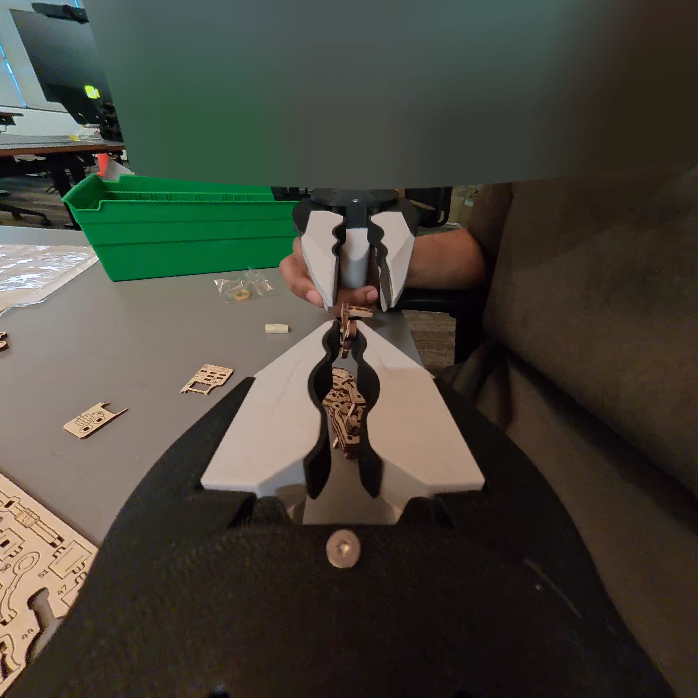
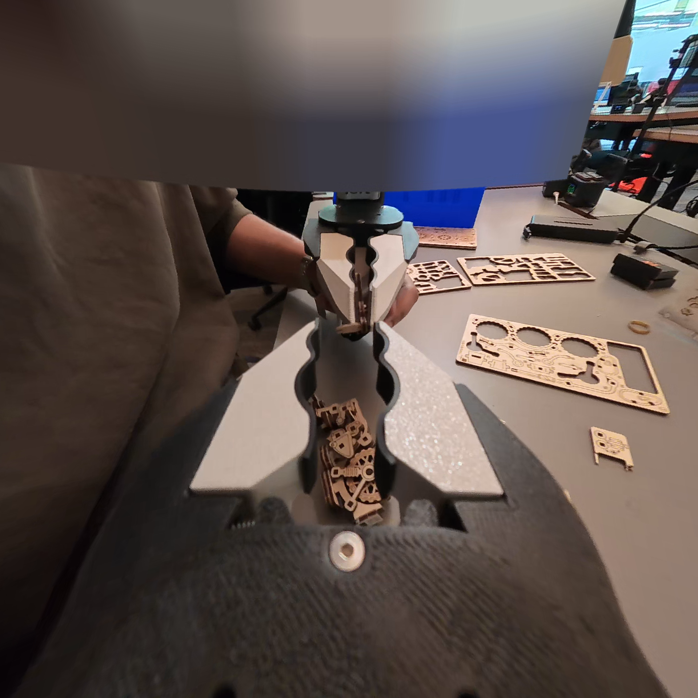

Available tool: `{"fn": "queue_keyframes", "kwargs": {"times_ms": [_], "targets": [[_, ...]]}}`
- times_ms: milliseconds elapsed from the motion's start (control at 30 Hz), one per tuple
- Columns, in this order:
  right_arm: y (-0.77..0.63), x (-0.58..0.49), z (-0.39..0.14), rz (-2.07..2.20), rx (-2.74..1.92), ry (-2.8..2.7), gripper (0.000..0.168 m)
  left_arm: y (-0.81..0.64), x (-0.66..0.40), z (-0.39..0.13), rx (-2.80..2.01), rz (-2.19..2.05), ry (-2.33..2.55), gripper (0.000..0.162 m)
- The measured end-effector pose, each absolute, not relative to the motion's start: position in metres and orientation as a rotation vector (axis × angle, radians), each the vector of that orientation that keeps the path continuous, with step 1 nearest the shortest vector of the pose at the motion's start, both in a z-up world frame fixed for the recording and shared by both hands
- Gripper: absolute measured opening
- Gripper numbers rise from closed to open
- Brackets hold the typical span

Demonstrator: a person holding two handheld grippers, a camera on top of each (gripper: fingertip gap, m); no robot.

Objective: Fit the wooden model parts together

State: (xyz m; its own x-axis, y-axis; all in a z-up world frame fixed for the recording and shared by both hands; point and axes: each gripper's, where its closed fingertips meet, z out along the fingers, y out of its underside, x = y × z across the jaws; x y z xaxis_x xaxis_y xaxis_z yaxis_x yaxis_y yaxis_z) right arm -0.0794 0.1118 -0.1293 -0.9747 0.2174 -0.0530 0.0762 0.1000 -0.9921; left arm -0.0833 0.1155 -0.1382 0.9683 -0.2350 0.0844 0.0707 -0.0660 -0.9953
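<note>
A small wooden assembly (image 1: 345, 332) of flat laser-cut pieces stands on edge at the tip of the left gripper (image 1: 345, 328), whose jaws are clamped on it; in the right wrist view the same piece (image 2: 360, 302) shows pinched between those jaws at 12 o'clock. A short wooden tab (image 1: 359, 312) sticks out sideways from its top. The right gripper (image 2: 345, 332) faces it tip to tip, its jaws apart with the tab's end sitting in the gap, not gripped; in the left wrist view this gripper (image 1: 355, 302) hangs at 12 o'clock with the holder's hand (image 1: 302, 275) behind it.

Below both grippers, a larger built-up wooden model (image 2: 351, 457) with gears and linkages lies on the grey tabletop (image 2: 566, 491).

Outward, in the left wrist view, two loose flat parts (image 1: 207, 379) (image 1: 92, 420) lie at 9 o'clock, a cut sheet (image 1: 26, 566) at 8 o'clock, a small clear bag (image 1: 243, 290) and a pale short stick (image 1: 277, 328) at 11 o'clock, with a green bin (image 1: 181, 234) behind. In the right wrist view, a punched-out sheet (image 2: 559, 362) lies at 3 o'clock, a small loose part (image 2: 612, 447) at 4 o'clock, more sheets (image 2: 525, 269) at 2 o'clock, and a rubber band (image 2: 638, 326) farther right.
</note>
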Motion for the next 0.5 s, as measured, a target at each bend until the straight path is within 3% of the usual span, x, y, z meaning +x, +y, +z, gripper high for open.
{"fn": "queue_keyframes", "kwargs": {"times_ms": [500], "targets": [[0.1099, -0.0795, -0.1327, 1.951, -0.282, -2.249, 0.015, 0.1161, -0.0808, -0.1387, -1.622, -0.268, 0.131, 0.001]]}}
